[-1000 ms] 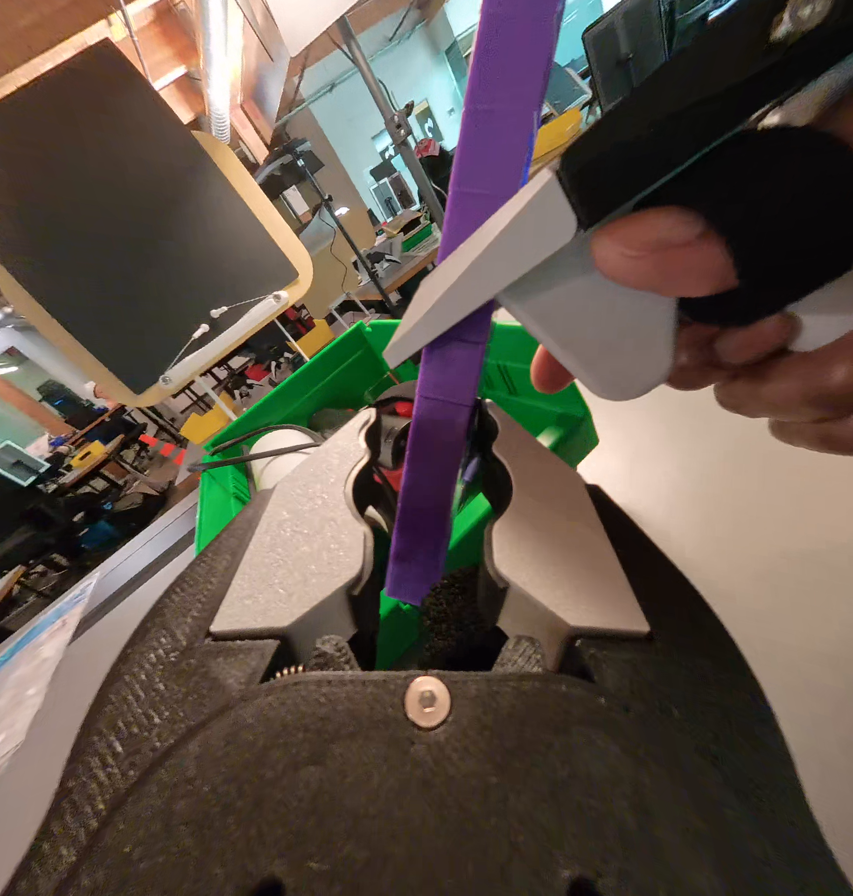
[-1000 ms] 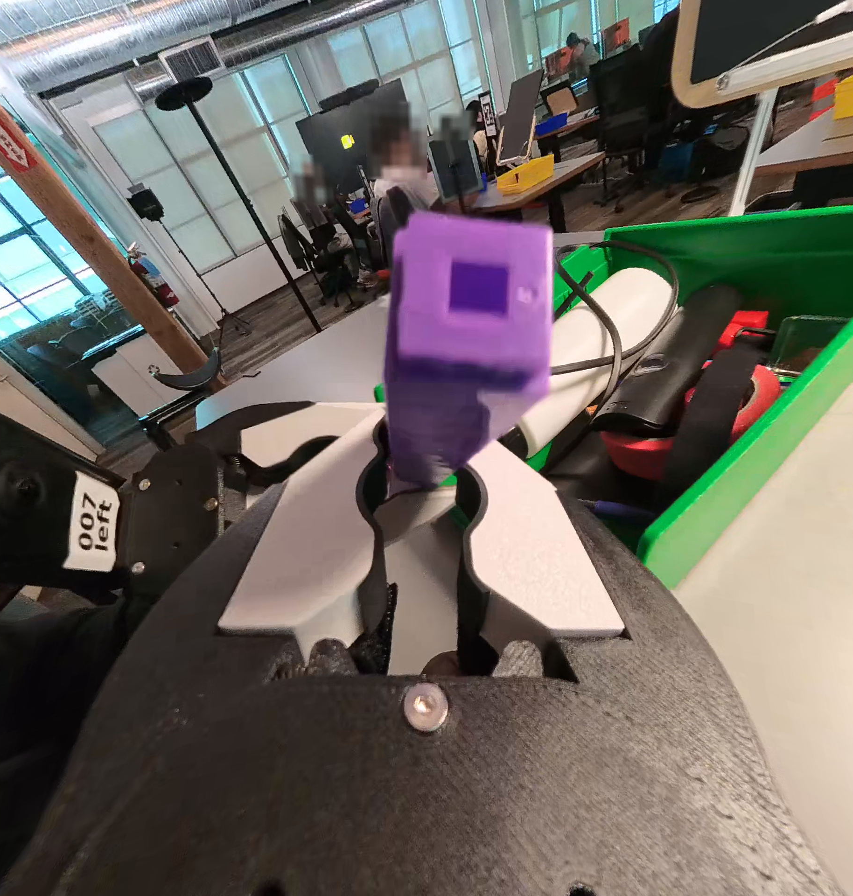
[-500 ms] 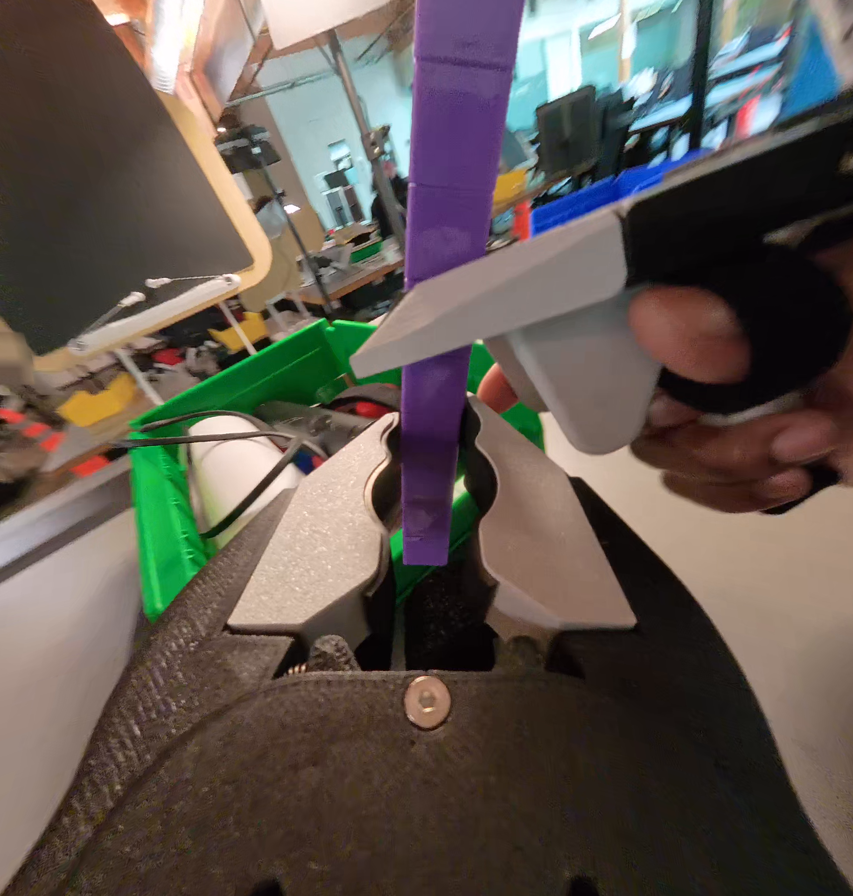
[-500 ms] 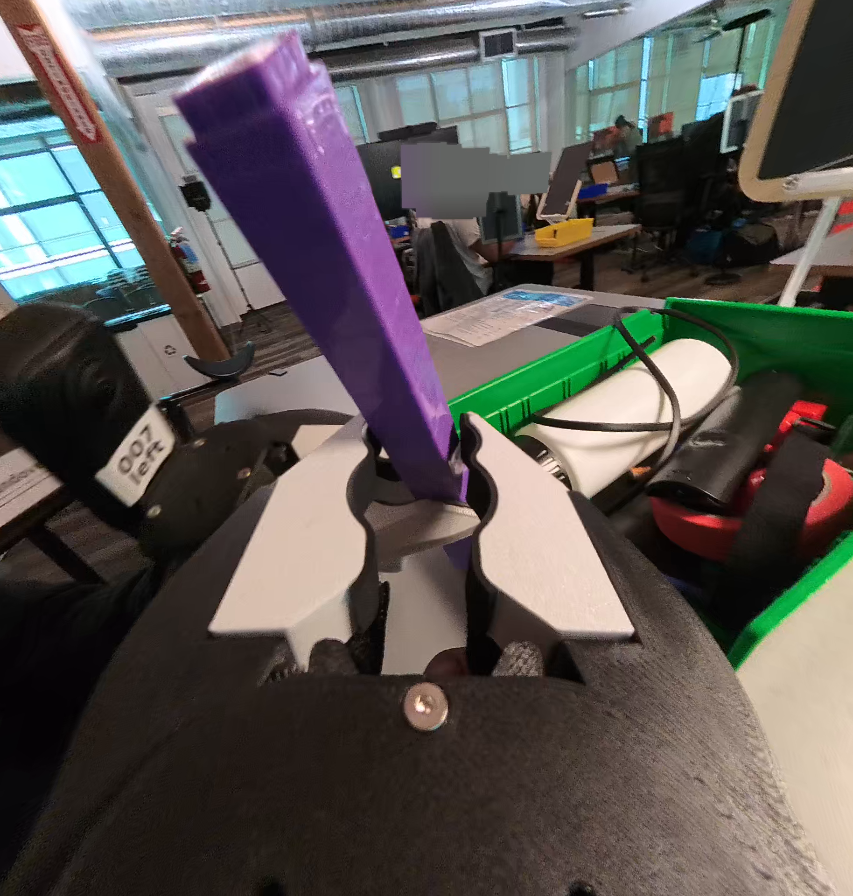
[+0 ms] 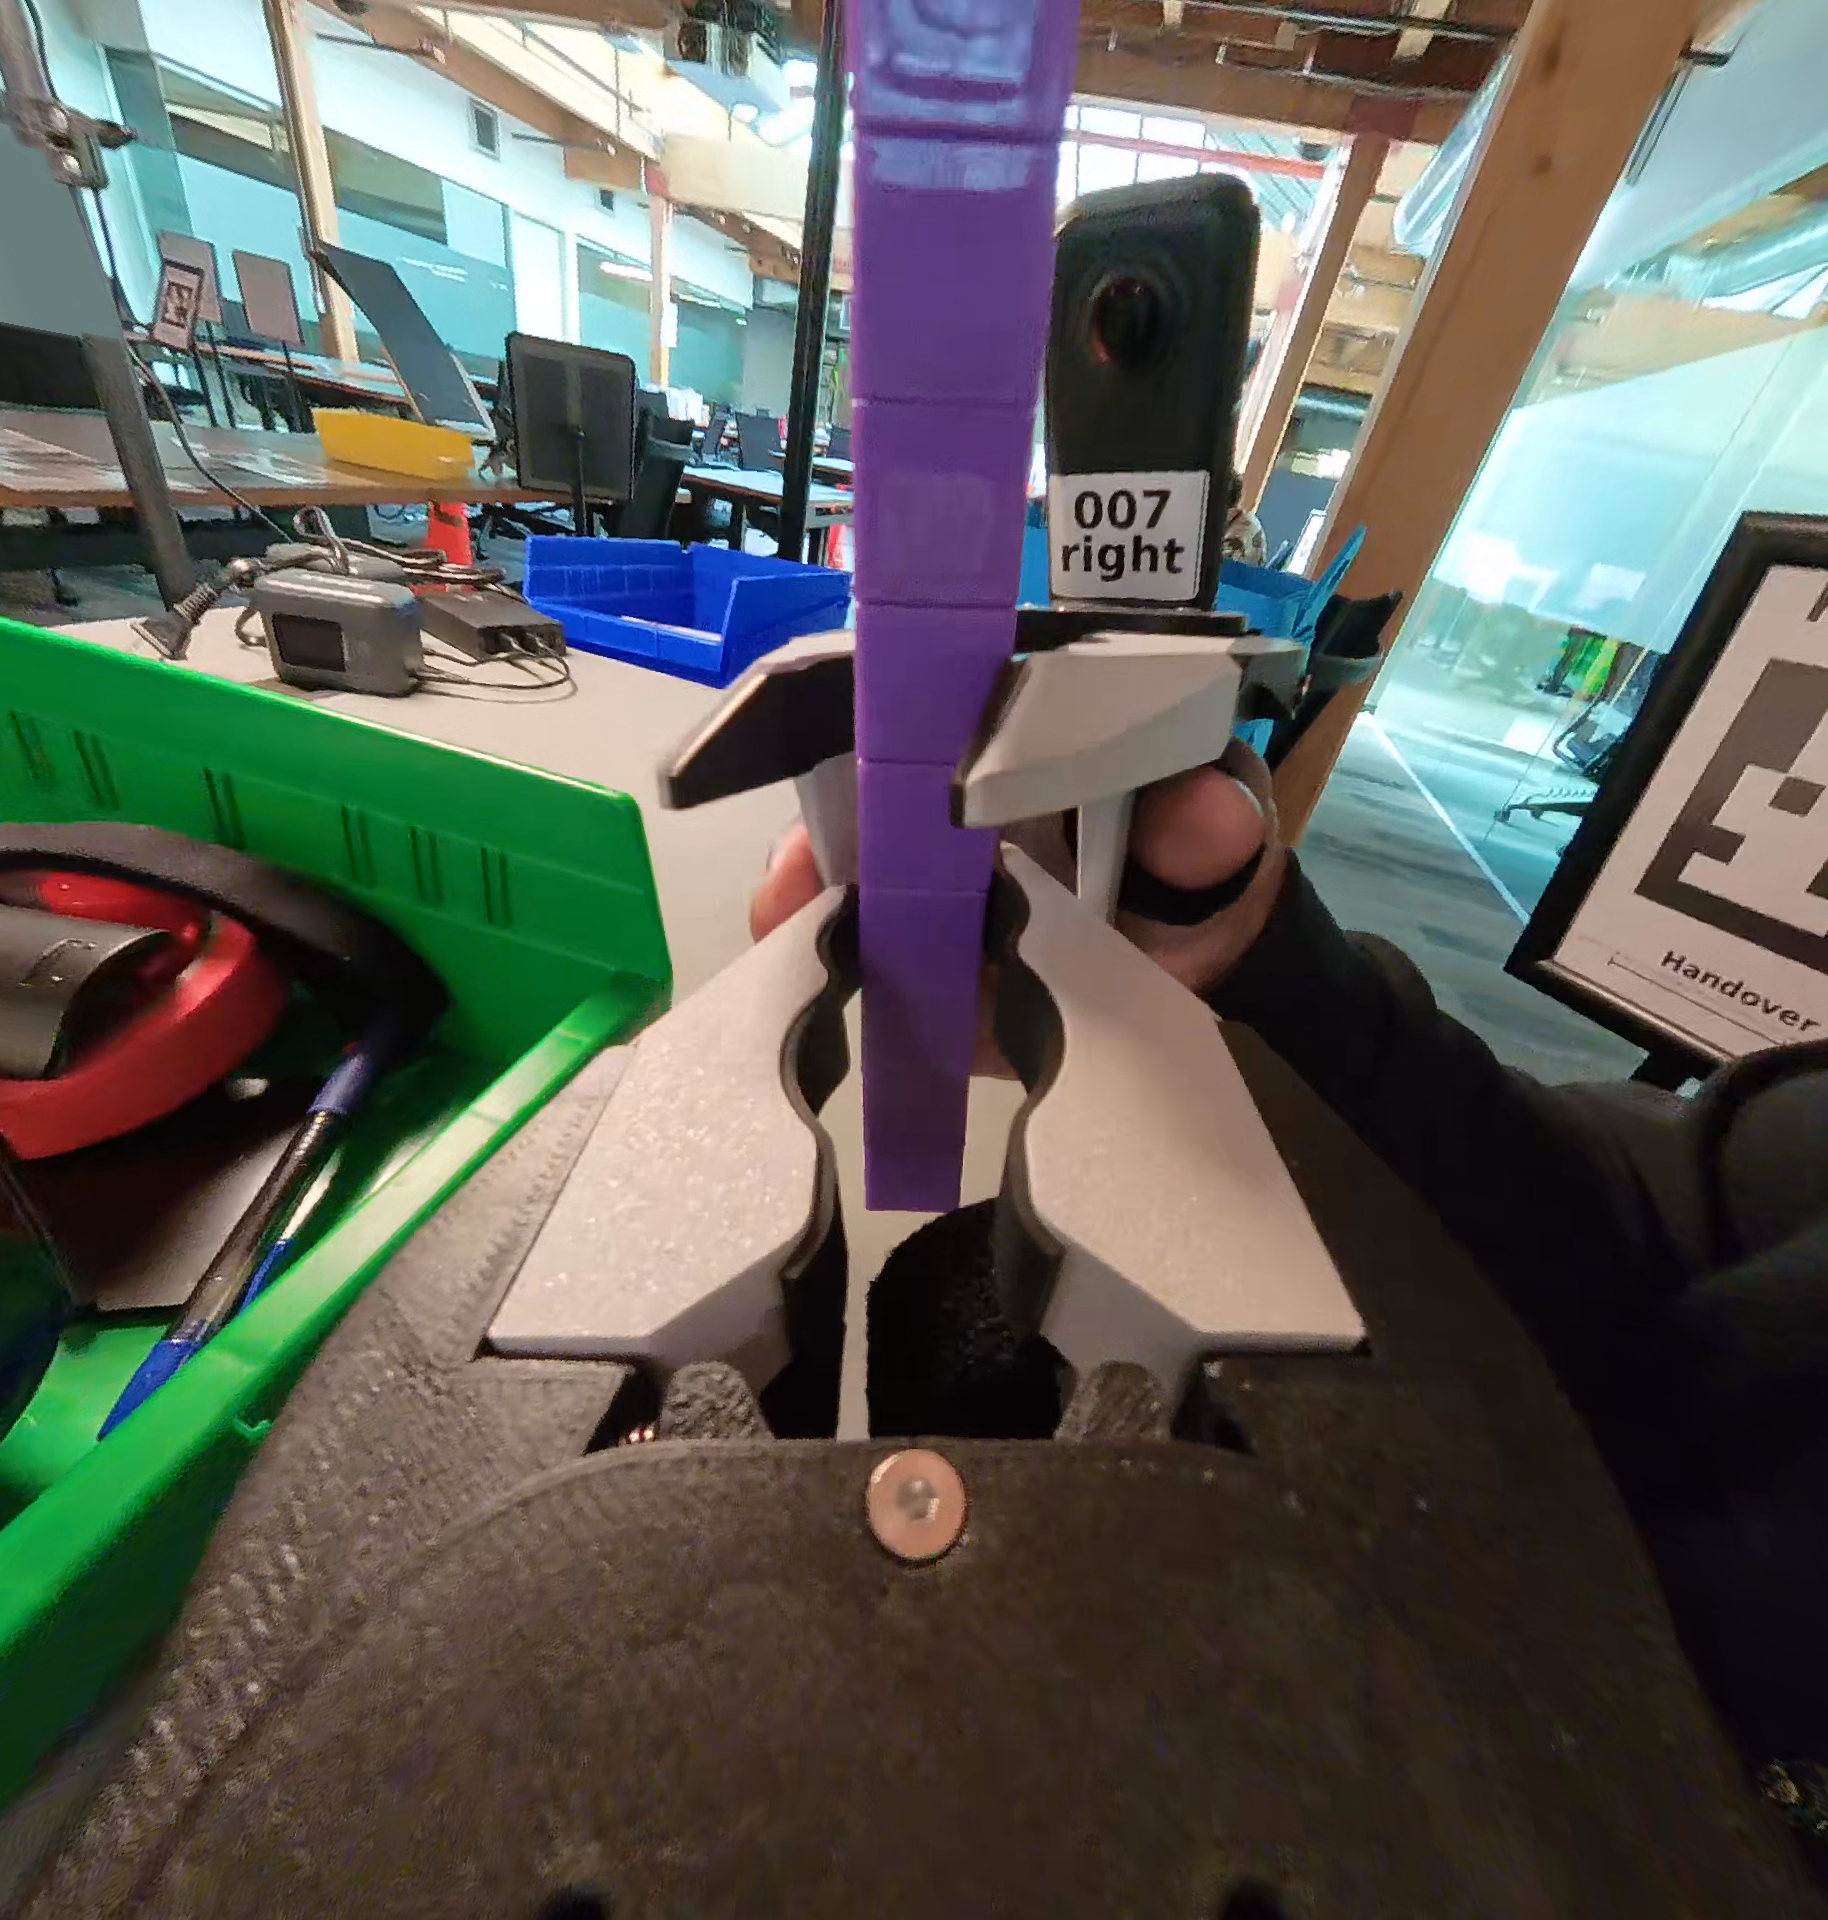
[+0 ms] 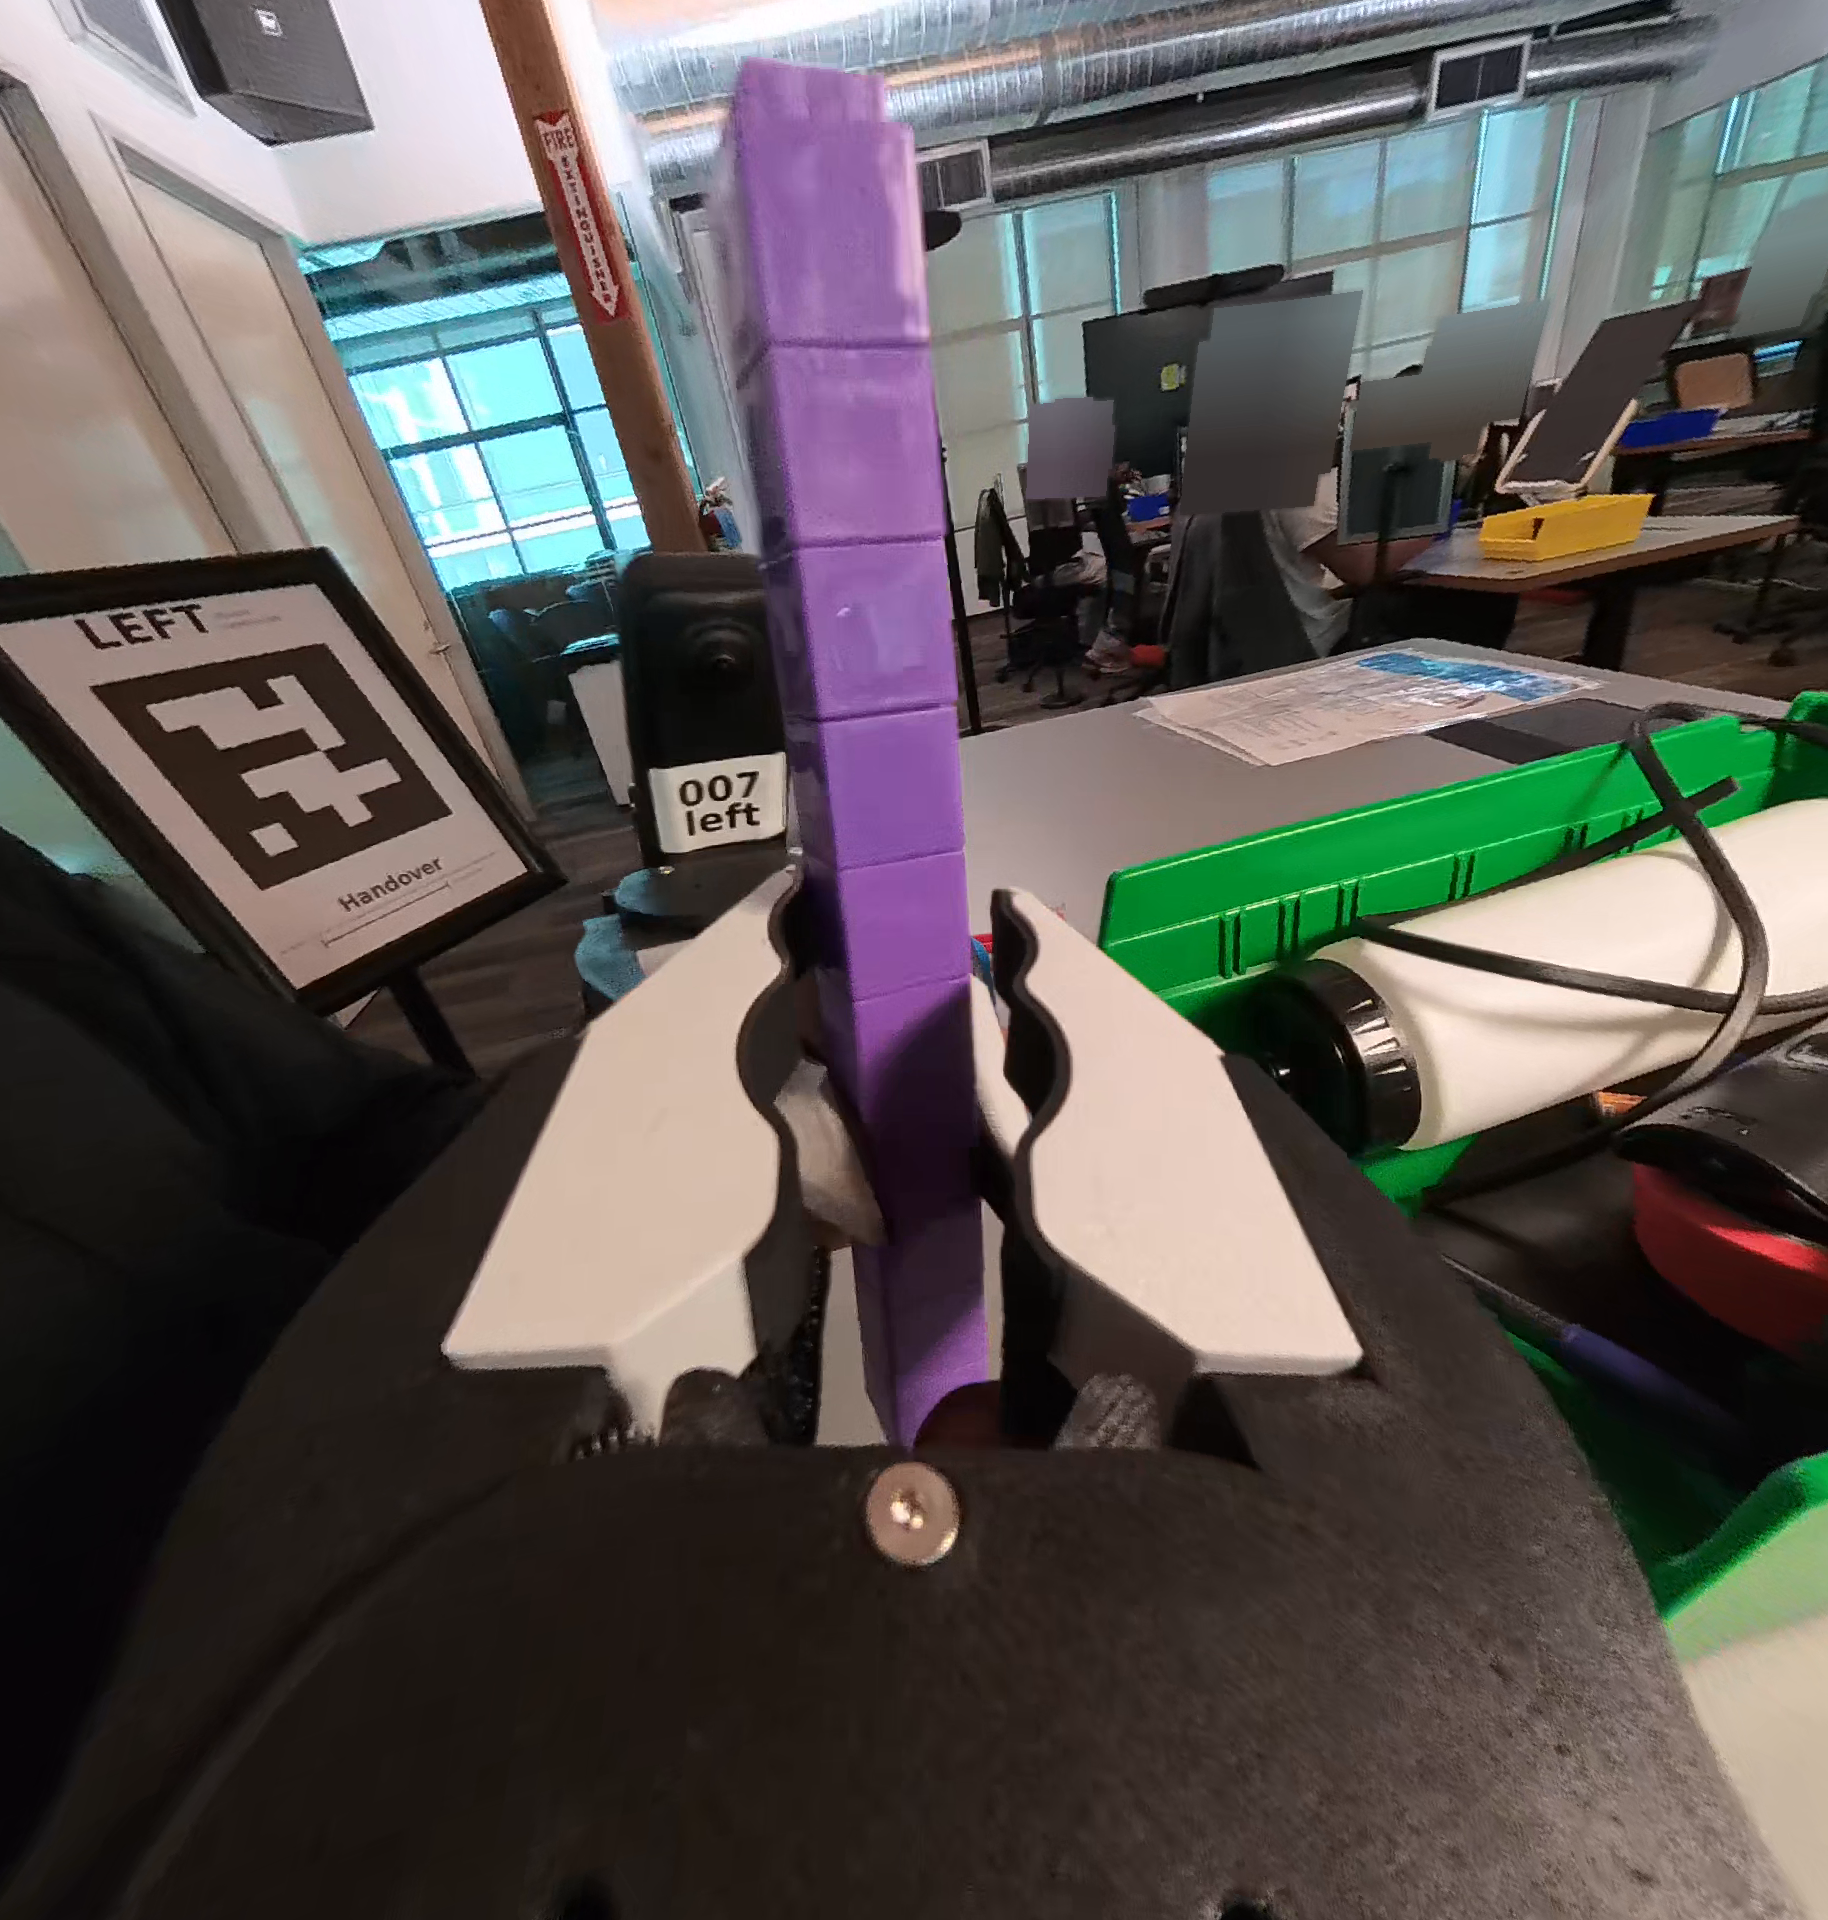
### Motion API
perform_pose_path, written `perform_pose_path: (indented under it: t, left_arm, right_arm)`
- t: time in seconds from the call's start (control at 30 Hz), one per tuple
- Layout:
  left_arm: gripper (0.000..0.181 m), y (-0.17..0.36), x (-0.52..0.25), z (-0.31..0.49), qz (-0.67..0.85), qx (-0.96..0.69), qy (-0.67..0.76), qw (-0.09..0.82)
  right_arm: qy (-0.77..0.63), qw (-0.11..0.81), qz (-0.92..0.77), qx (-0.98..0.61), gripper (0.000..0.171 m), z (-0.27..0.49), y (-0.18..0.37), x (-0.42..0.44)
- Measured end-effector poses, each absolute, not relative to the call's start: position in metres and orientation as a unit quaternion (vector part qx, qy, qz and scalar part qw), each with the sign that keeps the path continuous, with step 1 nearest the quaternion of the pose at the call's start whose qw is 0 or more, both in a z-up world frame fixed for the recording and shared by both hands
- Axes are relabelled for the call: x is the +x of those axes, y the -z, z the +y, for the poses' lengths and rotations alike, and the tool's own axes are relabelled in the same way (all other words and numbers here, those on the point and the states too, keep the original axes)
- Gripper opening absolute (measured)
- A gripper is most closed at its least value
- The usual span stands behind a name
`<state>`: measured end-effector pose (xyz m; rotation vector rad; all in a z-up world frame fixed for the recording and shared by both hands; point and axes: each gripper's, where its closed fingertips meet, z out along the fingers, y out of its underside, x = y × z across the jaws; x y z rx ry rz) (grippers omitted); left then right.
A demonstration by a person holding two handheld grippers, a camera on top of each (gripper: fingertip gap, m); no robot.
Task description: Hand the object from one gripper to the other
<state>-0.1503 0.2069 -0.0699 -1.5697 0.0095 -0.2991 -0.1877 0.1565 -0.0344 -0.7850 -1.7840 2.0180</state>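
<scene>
A long purple bar of stacked blocks (image 5: 936,468) stands upright between both grippers. My left gripper (image 5: 920,914) is shut on its lower end. My right gripper (image 5: 905,748) faces it from the other side, held by a hand, and is shut on the bar just above the left fingers. In the right wrist view the bar (image 6: 858,623) rises from between the right gripper's (image 6: 894,914) fingers. One grey finger of the left gripper (image 6: 837,1164) shows behind the bar there. The bar's top runs out of the left wrist view.
A green bin (image 5: 370,810) lies left of the grippers, holding a red tape roll (image 5: 162,997), a pen and a white cylinder (image 6: 1616,956) with a black cable. Framed marker signs (image 5: 1772,810) (image 6: 266,748) stand behind each gripper. A blue bin (image 5: 681,613) sits farther back on the grey table. Left tips to right tips: about 6 centimetres.
The left gripper's fingers have closed in on the bar's lower end. Both grippers have swung round with the bar, which has gone from tilted to upright. The right gripper has kept its grip.
</scene>
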Motion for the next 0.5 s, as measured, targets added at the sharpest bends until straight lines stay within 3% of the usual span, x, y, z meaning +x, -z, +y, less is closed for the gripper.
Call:
perform_pose_path:
  t: [0.07,0.17,0.5]
  left_arm:
    - [0.024,0.071,-0.150,0.206,-0.003,-0.700,0.156,0.697]
    - [0.025,0.068,-0.157,0.205,-0.026,-0.691,0.161,0.704]
    - [0.043,0.081,-0.202,0.210,-0.060,-0.720,-0.133,0.679]
  right_arm:
    - [-0.713,0.184,-0.619,-0.272,0.026,0.161,0.032,-0.188]
    - [-0.710,0.213,-0.608,-0.284,0.025,0.170,0.030,-0.193]
    - [-0.648,0.298,-0.551,-0.433,0.025,0.206,0.054,-0.230]
